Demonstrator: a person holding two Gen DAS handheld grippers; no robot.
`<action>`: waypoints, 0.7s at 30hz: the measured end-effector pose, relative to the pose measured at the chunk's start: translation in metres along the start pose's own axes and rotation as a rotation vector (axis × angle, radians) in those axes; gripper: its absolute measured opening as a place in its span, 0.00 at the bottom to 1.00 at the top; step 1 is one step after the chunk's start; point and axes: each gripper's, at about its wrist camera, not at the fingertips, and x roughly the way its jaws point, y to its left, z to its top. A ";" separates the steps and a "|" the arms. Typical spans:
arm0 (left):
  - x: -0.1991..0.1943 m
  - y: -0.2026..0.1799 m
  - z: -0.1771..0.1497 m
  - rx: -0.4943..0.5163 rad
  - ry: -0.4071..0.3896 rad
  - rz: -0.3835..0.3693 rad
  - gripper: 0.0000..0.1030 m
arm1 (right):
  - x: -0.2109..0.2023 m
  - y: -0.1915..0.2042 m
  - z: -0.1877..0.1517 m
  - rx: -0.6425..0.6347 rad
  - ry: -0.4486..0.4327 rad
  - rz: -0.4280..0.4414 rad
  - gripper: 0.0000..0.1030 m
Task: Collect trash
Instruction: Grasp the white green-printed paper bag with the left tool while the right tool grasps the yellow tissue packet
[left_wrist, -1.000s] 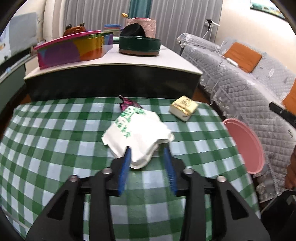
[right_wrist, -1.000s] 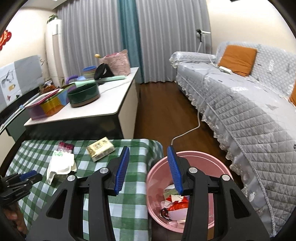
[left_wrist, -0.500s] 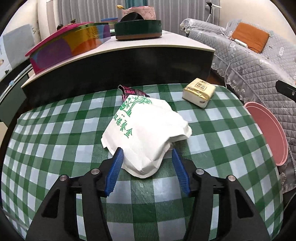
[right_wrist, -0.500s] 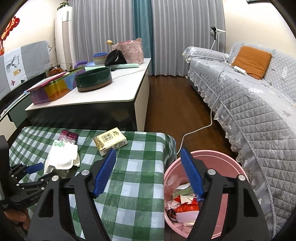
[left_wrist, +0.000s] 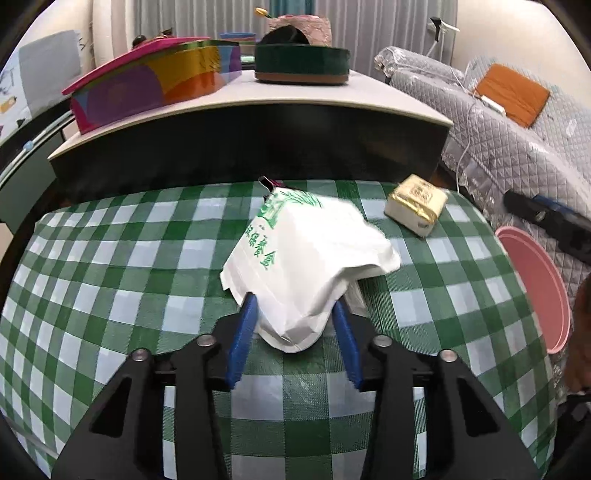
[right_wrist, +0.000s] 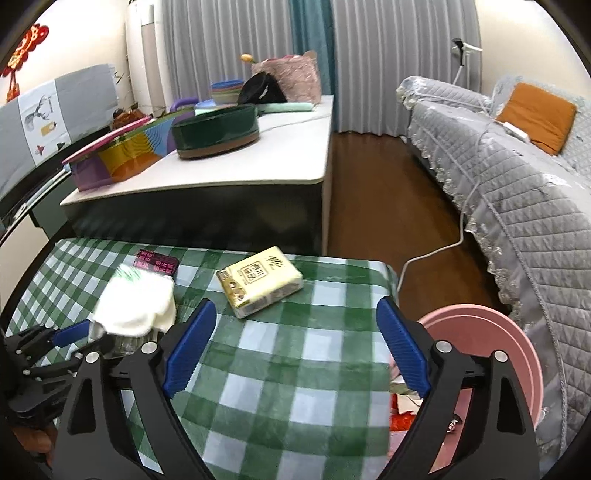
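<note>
A white paper bag with green print (left_wrist: 310, 258) lies on the green checked tablecloth (left_wrist: 110, 280). My left gripper (left_wrist: 295, 314) is open, its blue fingers on either side of the bag's near end. The bag also shows in the right wrist view (right_wrist: 136, 302). A yellow tissue pack (right_wrist: 260, 280) and a dark pink wrapper (right_wrist: 155, 260) lie beyond it. My right gripper (right_wrist: 295, 328) is wide open and empty above the table's right part, beside the pink trash bin (right_wrist: 491, 354), which holds scraps.
A white counter (right_wrist: 258, 162) behind the table carries a colourful box (right_wrist: 122, 155) and a green round tin (right_wrist: 216, 131). A grey quilted sofa (right_wrist: 517, 184) stands at the right with a white cable on the wood floor.
My left gripper has moved forward so its fingers straddle the bag's near end. My right gripper has opened wide and swung left from over the bin to over the table.
</note>
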 end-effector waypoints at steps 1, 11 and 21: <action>-0.002 0.002 0.001 -0.009 -0.006 -0.001 0.28 | 0.006 0.002 0.001 -0.004 0.009 0.006 0.86; -0.011 0.021 0.009 -0.083 -0.048 0.012 0.16 | 0.068 0.007 0.010 -0.023 0.118 0.065 0.91; -0.011 0.029 0.013 -0.121 -0.047 0.003 0.15 | 0.110 0.009 0.016 -0.091 0.192 0.074 0.93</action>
